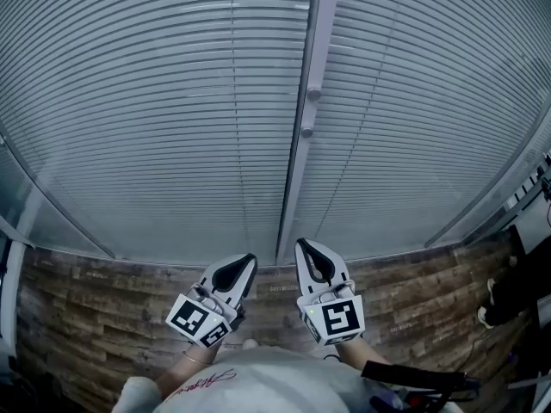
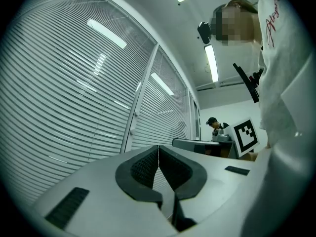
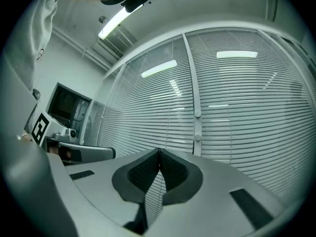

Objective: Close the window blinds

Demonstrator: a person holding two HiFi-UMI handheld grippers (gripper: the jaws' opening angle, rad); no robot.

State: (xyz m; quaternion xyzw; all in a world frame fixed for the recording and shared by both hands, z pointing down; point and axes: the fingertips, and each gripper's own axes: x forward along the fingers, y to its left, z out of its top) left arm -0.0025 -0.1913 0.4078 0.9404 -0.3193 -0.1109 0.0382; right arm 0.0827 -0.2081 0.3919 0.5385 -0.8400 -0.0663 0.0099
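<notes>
Slatted window blinds point(image 1: 155, 101) fill the view; left gripper point(image 1: 251, 258) and right gripper point(image 1: 301, 243) hang low, fingers point(image 3: 144, 173) pinched together, empty (next, probably, a reach for the blinds' control).

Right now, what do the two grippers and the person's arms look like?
The left gripper and right gripper match. Each has pale grey tapering shells around black, ribbed pads that form a teardrop outline. Each carries a white marker cube at the rear, printed with black squares. No cables show. The person wears a white top with red script lettering, and its sleeves stop short of the wrists.
</notes>
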